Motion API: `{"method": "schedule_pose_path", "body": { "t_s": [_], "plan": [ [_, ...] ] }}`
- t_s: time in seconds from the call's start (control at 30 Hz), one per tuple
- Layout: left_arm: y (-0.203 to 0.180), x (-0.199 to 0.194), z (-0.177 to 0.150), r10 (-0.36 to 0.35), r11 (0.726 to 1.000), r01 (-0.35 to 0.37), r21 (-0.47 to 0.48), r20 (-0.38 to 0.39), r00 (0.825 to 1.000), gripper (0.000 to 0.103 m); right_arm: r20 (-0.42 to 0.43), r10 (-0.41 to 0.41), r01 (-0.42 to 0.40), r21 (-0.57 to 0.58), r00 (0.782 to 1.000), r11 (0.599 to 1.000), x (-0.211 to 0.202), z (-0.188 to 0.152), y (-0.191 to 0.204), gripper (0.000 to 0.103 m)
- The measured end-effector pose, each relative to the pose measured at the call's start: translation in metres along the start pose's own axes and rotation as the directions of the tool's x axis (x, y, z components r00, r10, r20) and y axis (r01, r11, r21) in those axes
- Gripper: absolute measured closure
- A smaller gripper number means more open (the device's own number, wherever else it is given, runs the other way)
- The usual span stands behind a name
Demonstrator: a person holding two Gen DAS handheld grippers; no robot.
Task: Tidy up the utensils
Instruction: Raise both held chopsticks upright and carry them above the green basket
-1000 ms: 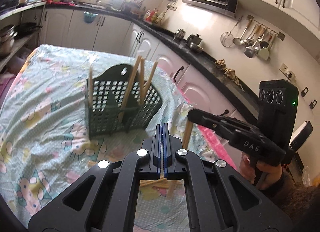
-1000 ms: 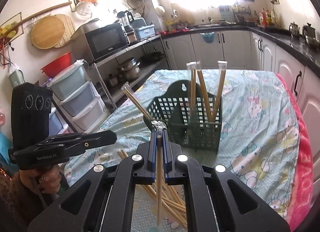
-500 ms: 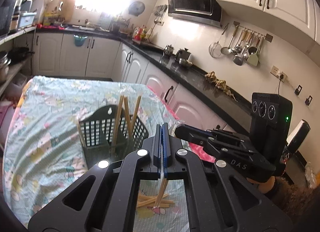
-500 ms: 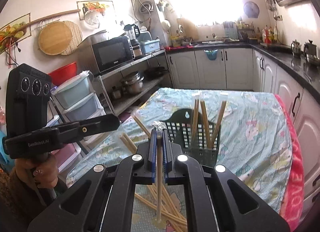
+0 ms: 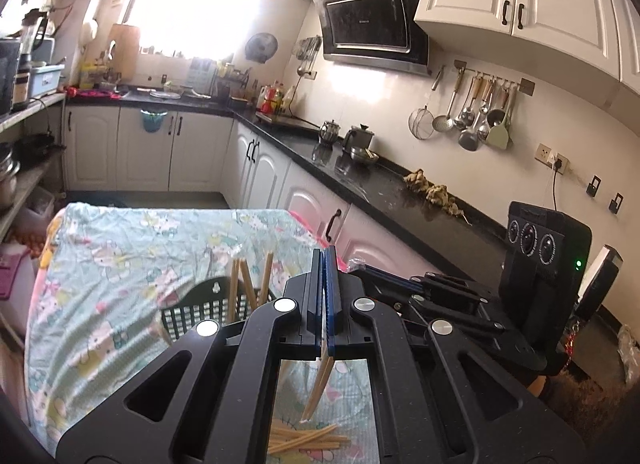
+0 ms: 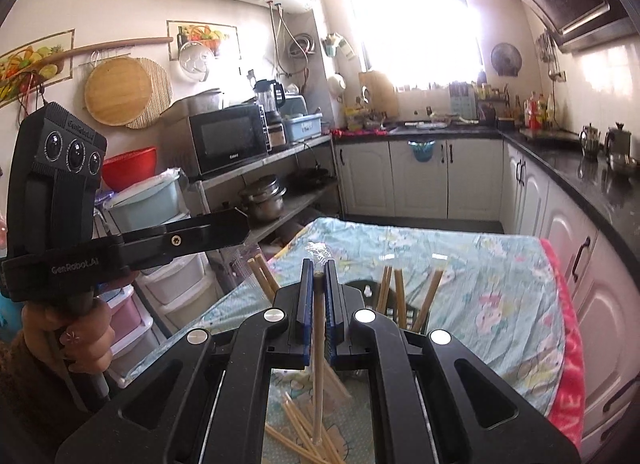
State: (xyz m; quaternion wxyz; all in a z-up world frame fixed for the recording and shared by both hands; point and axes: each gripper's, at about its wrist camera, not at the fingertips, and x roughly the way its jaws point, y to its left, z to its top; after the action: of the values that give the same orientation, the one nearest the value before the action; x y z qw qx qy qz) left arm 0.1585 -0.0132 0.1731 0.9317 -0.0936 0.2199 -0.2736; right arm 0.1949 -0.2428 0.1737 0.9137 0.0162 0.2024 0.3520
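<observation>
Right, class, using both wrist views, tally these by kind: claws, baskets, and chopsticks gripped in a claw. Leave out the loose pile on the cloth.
Claws: 2 (left claw, right claw)
Baskets: 1 (green basket)
Gripped chopsticks: 2 (left claw's chopstick, right claw's chopstick)
Total: 5
</observation>
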Motion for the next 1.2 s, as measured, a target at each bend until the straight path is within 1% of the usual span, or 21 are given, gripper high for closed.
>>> {"method": "schedule_pose_path", "body": {
  "t_s": [0.4, 0.63, 0.93, 1.2],
  "plan": [
    [0.007, -0.005, 0.040, 0.050, 0.999, -0.051, 0.017, 0.049, 0.998, 0.103, 0.089, -0.032, 0.039, -0.072, 0.995, 0.997, 0.004, 0.037, 0.007, 0.097],
    [0.011, -0.009, 0.060, 0.084, 0.996, -0.087, 0.025, 0.091, 0.992, 0.103, 0.142, -0.043, 0.053, -0.072, 0.989, 0.996, 0.009, 0.061, 0.004, 0.097],
    [0.029, -0.006, 0.074, 0.117, 0.993, -0.117, -0.005, 0.117, 0.986, 0.103, 0.203, -0.052, 0.070, -0.081, 0.978, 0.994, 0.020, 0.083, 0.001, 0.097],
    [0.046, 0.005, 0.073, 0.145, 0.989, -0.144, -0.021, 0.122, 0.982, 0.103, 0.234, -0.043, 0.059, -0.064, 0.971, 0.996, 0.034, 0.087, -0.008, 0.097]
  ]
}}
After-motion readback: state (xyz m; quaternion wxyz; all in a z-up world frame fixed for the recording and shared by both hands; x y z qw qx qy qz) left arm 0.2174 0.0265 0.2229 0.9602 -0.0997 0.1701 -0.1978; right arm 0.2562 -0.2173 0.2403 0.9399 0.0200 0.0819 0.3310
